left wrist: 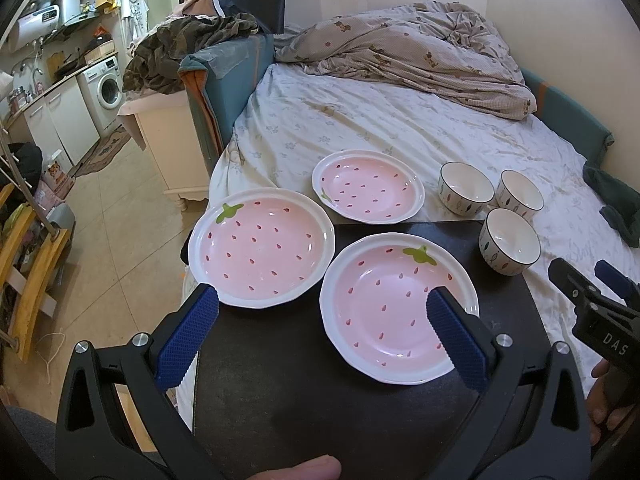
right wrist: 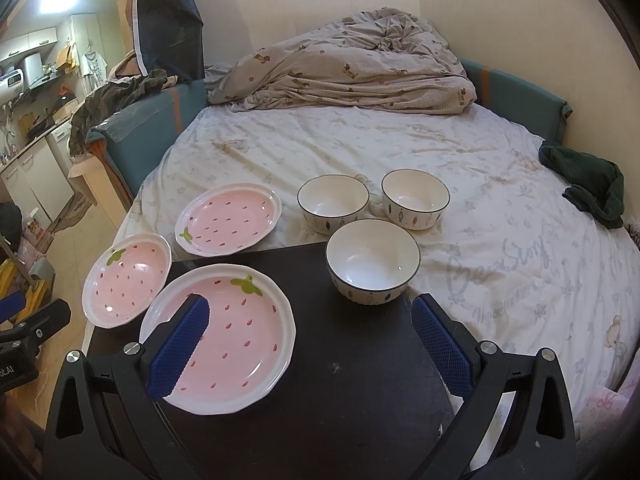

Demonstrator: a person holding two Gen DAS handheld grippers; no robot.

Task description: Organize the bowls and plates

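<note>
- Setting: a small dark table [right wrist: 340,360] stands against the near edge of a bed [right wrist: 400,148] with a pale printed sheet; a rumpled quilt [right wrist: 352,76] is heaped at the far end.
- Three pink strawberry plates, white-rimmed, all upright and empty.
- Near plate [right wrist: 224,340] lies flat on the table, green leaf mark toward the far side.
- Left plate [left wrist: 260,248] sits at the table's left far corner, its rim overhanging the edge. From the left wrist view it lies just beside the near plate; touching or not, cannot tell.
- Far plate [left wrist: 368,186] rests on the bed sheet, just past the table's far edge.
- Three white bowls with dark rims and small leaf and fish prints, all upright, empty, grouped close together.
- Near bowl [right wrist: 372,260] stands at the table's far right corner.
- Two far bowls on the sheet behind it: left one [right wrist: 333,202], right one [right wrist: 415,198], close together but apart.
- Left gripper [left wrist: 322,332]: jaws spread wide, holding nothing. It hovers over the near side of the table, one blue pad [left wrist: 188,336] before the left plate's rim, the other over the near plate.
- Right gripper [right wrist: 308,348]: jaws wide apart, nothing between them. Left pad overlaps the near plate in view; right pad sits by the table's right edge.
- A dark green cloth [right wrist: 588,188] lies on the bed's right side, well apart from the dishes.
- A fingertip [left wrist: 304,470] shows at the bottom of the left wrist view.
</note>
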